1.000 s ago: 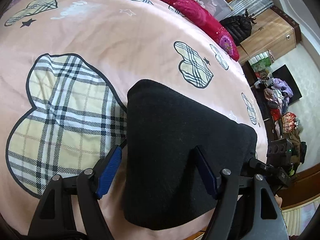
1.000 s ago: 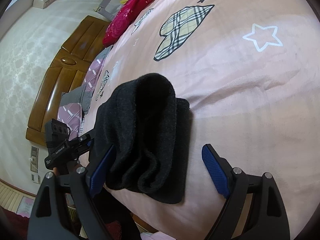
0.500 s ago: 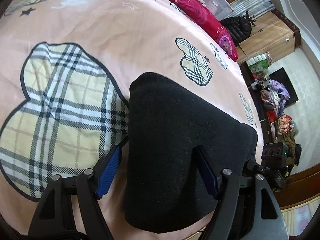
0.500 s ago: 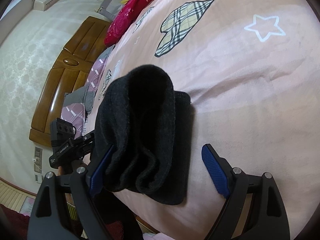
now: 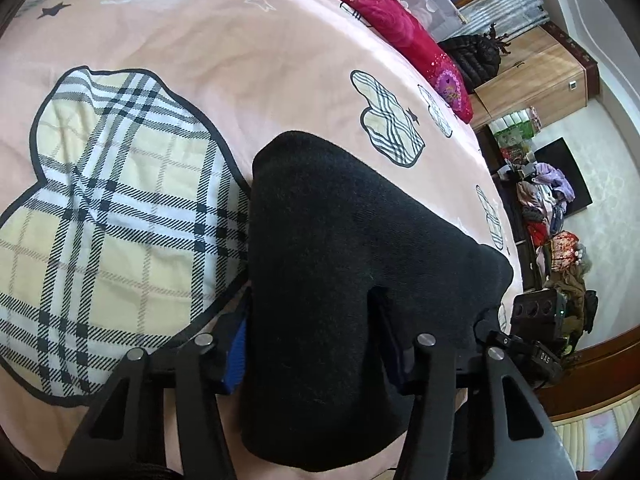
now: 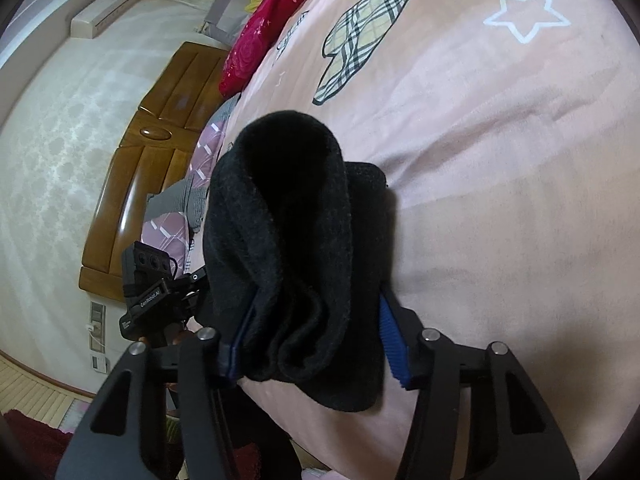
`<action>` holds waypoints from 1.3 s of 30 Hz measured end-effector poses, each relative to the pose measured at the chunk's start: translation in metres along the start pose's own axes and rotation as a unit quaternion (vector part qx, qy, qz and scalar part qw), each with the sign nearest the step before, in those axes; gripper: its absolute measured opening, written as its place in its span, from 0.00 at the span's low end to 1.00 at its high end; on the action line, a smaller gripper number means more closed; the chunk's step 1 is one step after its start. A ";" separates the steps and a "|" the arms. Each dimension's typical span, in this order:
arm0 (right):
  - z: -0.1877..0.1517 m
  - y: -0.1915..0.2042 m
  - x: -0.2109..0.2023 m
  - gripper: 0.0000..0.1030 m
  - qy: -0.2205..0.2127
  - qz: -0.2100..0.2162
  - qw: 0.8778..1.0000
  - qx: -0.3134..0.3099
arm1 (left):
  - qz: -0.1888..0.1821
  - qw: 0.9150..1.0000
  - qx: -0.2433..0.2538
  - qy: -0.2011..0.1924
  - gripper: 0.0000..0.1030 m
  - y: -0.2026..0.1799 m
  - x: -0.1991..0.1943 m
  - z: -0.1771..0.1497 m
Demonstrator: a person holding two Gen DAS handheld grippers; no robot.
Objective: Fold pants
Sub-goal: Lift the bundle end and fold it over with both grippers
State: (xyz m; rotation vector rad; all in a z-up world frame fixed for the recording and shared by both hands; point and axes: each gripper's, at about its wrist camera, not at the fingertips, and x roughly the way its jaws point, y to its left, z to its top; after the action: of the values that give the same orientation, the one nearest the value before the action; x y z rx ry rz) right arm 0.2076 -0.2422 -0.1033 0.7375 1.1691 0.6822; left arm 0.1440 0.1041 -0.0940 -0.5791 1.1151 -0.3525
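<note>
Black folded pants (image 5: 352, 280) are lying near the pink bedspread's (image 5: 240, 60) near edge. Left gripper (image 5: 316, 344) and right gripper (image 6: 316, 340) have just been closing, each now pinching one end of the bundle, its long axis running between them.

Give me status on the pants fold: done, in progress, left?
Done: the black pants already lie as a thick folded bundle on the pink bedspread. In hand: the left gripper and right gripper have just been closing their jaws, and each now squeezes one end of the bundle. Left: probably lifting or a last fold; whether another fold is planned cannot be told.
</note>
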 end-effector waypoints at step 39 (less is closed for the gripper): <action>0.131 0.083 0.033 0.40 -0.011 -0.041 0.987 -0.157 | 0.087 0.987 0.068 -0.115 0.34 -0.057 -0.033 0.114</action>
State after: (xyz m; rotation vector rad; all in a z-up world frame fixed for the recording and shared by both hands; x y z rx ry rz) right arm 0.3344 -0.1876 -0.0263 0.4278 1.0349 0.7653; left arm 0.2361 0.1059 0.0001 -0.3885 0.9031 -0.2019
